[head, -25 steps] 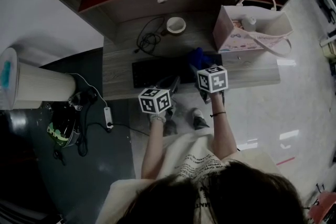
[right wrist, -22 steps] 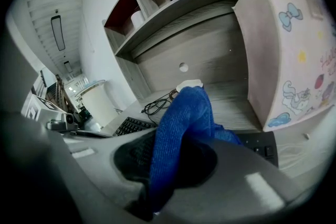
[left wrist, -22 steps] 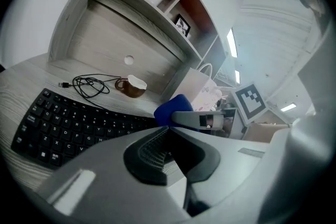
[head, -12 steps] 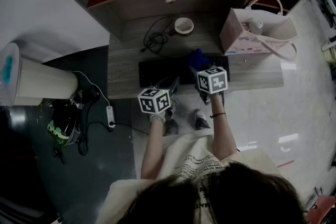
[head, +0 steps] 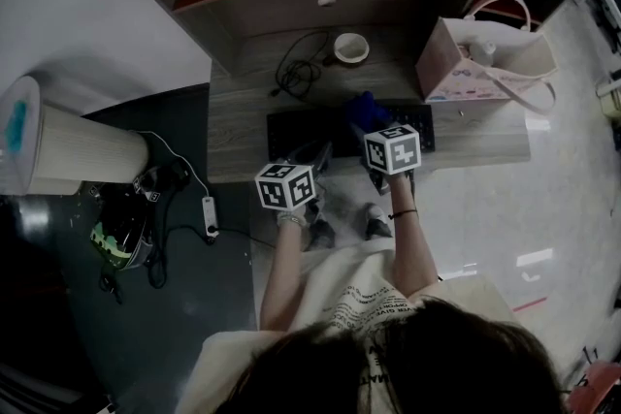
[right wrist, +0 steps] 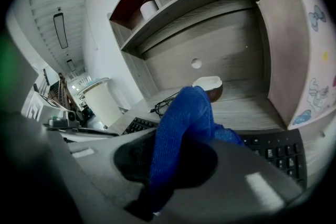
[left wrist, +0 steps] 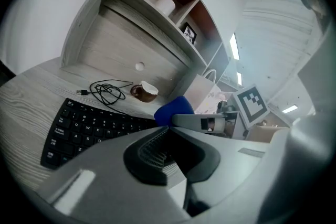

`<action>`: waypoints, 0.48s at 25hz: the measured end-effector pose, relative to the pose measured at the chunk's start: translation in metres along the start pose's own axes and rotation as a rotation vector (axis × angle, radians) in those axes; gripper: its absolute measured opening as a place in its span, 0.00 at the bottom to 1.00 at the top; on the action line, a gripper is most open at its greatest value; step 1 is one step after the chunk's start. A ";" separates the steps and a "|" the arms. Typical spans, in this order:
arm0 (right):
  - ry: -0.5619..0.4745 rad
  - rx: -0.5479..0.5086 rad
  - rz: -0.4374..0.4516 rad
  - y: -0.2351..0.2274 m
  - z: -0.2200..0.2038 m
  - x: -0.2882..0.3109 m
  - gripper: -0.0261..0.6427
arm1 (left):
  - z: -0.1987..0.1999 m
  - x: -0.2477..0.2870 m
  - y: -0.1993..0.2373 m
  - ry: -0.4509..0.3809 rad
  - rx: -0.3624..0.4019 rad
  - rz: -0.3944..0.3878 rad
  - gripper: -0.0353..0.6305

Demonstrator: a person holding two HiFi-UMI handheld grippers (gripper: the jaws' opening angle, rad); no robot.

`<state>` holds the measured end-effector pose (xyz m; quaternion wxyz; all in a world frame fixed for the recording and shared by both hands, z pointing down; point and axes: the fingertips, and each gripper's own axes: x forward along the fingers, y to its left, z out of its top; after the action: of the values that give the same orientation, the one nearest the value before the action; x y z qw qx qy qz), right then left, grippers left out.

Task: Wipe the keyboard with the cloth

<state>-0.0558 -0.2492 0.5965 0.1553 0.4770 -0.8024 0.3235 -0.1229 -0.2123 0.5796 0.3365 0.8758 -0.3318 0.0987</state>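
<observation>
Right gripper view: right hand-held gripper (right wrist: 157,181) clamped on bunched blue knit cloth (right wrist: 184,118) over middle of flat black keyboard (right wrist: 275,152), left hand-held gripper (left wrist: 169,150) closed empty at keyboard's near edge; wiping step, next likely needs dragging cloth across keys.

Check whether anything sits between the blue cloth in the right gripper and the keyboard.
Nothing visible does. The right gripper is shut on the cloth, which hangs directly over the keyboard. The cable and the cup lie behind the keyboard, and the bag stands beyond its right end.
</observation>
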 end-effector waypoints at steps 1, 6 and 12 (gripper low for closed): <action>0.000 0.000 0.000 0.001 0.000 0.001 0.13 | 0.000 -0.001 0.002 0.000 -0.001 0.000 0.06; 0.003 -0.002 -0.001 0.009 -0.001 0.007 0.13 | 0.002 -0.006 0.009 0.002 -0.003 -0.002 0.06; 0.002 -0.002 -0.001 0.019 -0.001 0.015 0.13 | 0.003 -0.013 0.019 0.007 0.001 -0.005 0.06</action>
<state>-0.0796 -0.2527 0.5988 0.1567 0.4767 -0.8024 0.3231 -0.1449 -0.2185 0.5822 0.3374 0.8765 -0.3282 0.1009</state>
